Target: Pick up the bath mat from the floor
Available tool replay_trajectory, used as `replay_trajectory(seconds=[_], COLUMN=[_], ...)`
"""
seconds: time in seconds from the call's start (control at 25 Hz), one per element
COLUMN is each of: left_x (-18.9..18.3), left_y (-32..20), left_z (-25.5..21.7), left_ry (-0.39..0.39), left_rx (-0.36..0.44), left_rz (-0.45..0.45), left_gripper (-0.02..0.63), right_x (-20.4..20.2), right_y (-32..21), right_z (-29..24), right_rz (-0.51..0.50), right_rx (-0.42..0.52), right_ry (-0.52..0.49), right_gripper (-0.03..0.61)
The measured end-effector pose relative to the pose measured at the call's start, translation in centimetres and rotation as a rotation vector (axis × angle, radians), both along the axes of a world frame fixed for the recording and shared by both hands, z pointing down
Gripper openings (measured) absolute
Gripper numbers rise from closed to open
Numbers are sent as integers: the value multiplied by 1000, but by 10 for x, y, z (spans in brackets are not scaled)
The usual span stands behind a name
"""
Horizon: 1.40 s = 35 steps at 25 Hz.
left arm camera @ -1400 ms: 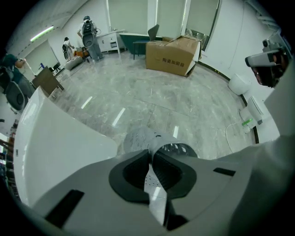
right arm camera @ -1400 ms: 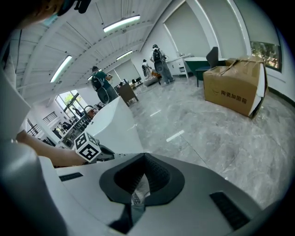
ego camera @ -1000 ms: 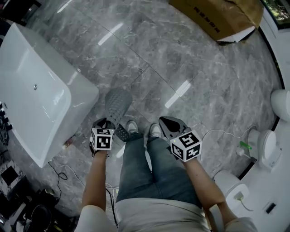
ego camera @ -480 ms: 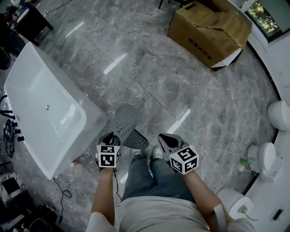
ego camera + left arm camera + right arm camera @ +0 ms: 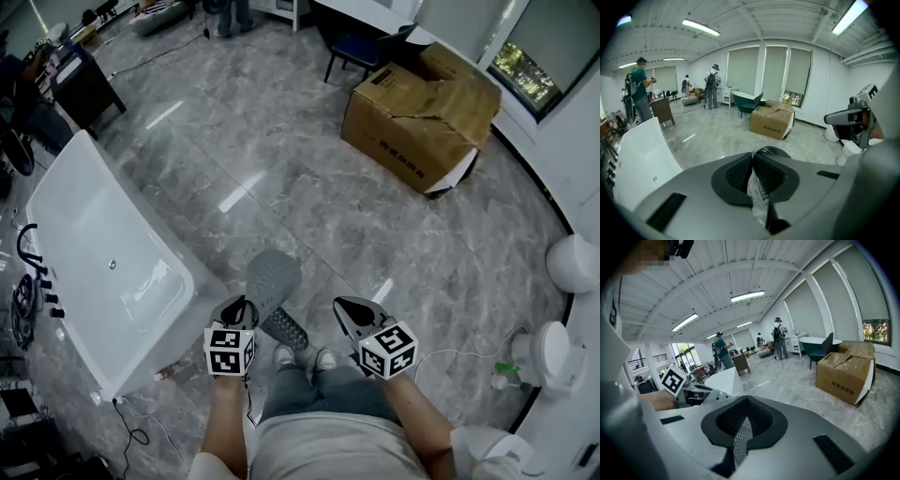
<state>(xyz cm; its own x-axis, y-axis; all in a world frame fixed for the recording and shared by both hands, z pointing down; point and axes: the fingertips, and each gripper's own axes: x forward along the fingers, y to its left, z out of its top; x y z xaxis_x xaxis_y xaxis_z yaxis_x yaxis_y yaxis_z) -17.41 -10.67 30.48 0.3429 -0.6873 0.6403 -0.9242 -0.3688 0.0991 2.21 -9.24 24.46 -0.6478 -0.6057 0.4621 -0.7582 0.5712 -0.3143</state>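
Pinching the grey perforated rubber bath mat point(image 5: 272, 279) by one edge in the left gripper point(image 5: 239, 307), jaws clamped on it, clear of the grey marble floor point(image 5: 281, 169). Holding it just right of the white bathtub point(image 5: 94, 272), one flap curled toward the far side, another drooping near the pale shoes point(image 5: 283, 354). Carrying the right gripper point(image 5: 349, 307) to the right, apart from the mat, jaws pressed together. Facing a brown cardboard box point(image 5: 422, 122) far right
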Motion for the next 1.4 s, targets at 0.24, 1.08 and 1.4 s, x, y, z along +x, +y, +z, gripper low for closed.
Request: replay_trajectory(seconds=[0.24, 1.08, 1.4], left_x=[-2, -51, -83], left_y=[0, 66, 94], left_z=[-87, -258, -271], left_ry=[60, 127, 139], left_rx=[110, 287, 311], left_rz=[-9, -102, -155], left_gripper=[31, 31, 31], right_x=[1, -49, -75], right_y=[1, 33, 41], right_z=[-61, -205, -225], right_rz=[5, -110, -155], right_rx=[71, 202, 237], right_ry=[-39, -129, -135], right_gripper=[25, 25, 25])
